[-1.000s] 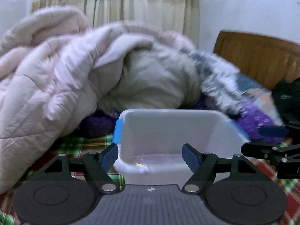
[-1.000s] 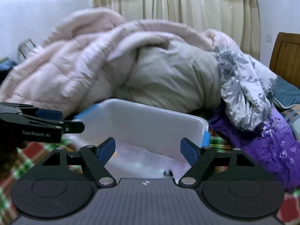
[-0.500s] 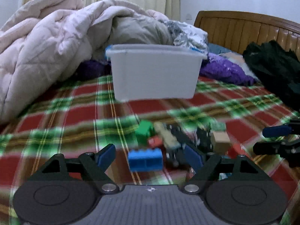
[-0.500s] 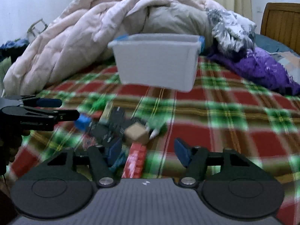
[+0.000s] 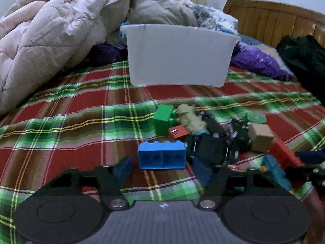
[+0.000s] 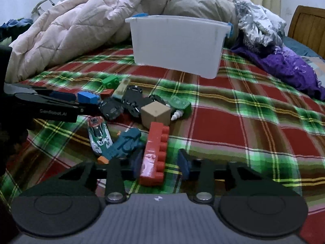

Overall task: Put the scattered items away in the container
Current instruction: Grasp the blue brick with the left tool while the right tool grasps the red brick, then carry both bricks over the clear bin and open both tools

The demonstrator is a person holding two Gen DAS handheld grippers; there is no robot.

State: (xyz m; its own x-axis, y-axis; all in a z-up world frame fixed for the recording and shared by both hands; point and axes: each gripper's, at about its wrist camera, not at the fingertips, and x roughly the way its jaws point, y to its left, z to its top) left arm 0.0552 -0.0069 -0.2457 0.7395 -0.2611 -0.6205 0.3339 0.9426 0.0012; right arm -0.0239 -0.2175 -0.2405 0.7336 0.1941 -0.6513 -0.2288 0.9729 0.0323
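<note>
1. While both claws sit low over the plaid bedspread (image 6: pixel 254 109), the white plastic bin (image 6: pixel 176 44) stands upright farther back on the bed, against the pink quilt (image 6: pixel 81 20); its inside is hidden from both views, so its contents cannot be told.
2. Toys lie heaped in front of the bin, well apart from it: a green brick (image 5: pixel 162 120), a blue brick (image 5: pixel 162 157), a tan cube (image 6: pixel 155 111), black toy cars (image 6: pixel 132 101) and a teal toy (image 6: pixel 124 143).
3. Left claw (image 5: pixel 162 169): jaws closing, with the blue brick lying between and just ahead of the tips; the pads do not touch it.
4. Right claw (image 6: pixel 160 162): jaws closing around a long red brick (image 6: pixel 155 154) (studs facing right); the left pad is at its side, the right pad stands a little off, so no grip shows.
5. A white-and-green race car (image 6: pixel 99 136) lies just left of the teal toy.
</note>
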